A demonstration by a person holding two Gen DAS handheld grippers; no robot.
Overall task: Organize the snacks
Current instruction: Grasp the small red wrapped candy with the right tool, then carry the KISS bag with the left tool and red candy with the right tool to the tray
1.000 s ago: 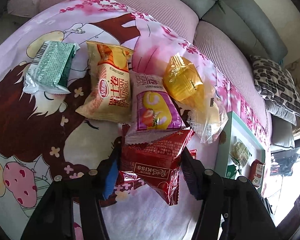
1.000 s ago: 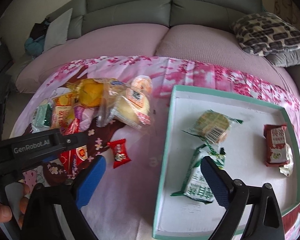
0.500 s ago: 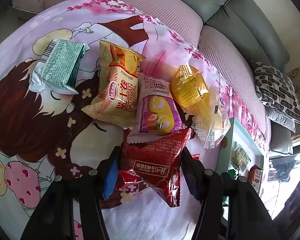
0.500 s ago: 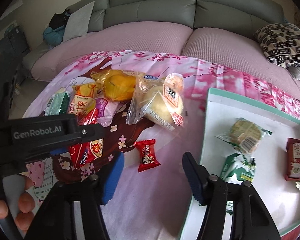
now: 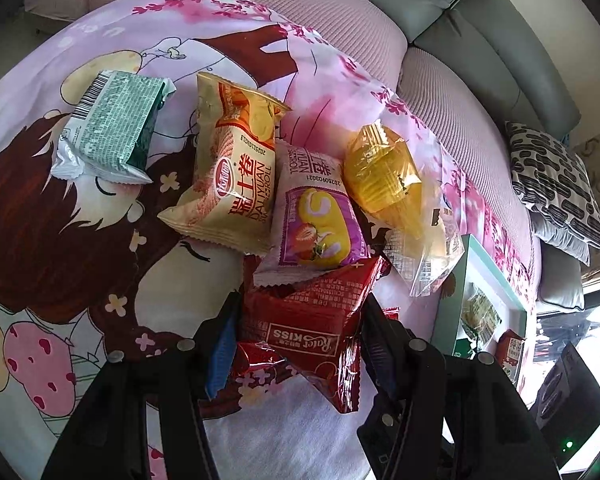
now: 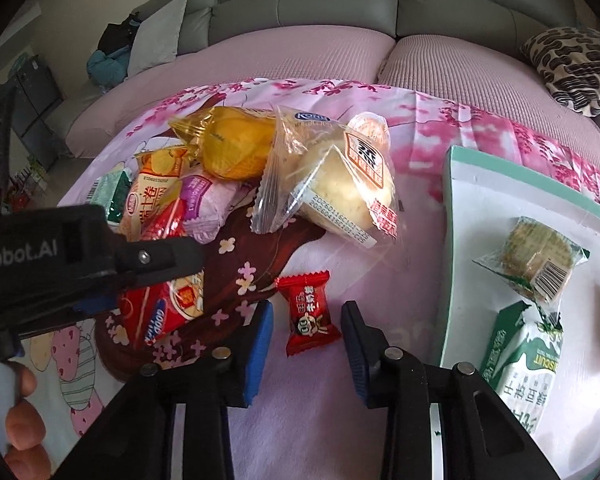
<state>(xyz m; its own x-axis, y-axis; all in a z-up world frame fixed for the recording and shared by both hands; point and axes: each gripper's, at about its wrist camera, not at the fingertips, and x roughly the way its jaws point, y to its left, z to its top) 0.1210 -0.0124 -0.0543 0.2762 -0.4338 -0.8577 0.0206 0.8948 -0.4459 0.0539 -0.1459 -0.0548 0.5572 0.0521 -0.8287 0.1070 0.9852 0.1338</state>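
The red Rute Kiss packet (image 5: 312, 330) sits at the near edge of the snack pile on the pink cartoon blanket (image 5: 80, 240), pinched between the closed-in fingers of the left gripper (image 5: 296, 344), presumably so it can be carried to the white tray (image 6: 480, 200) where sorted snacks already lie. The right gripper (image 6: 306, 338) points low over the blanket with its fingers spread wide and empty, straddling the small red candy (image 6: 310, 312) as if lined up to take it. Whether the packet is lifted or resting is hard to tell.
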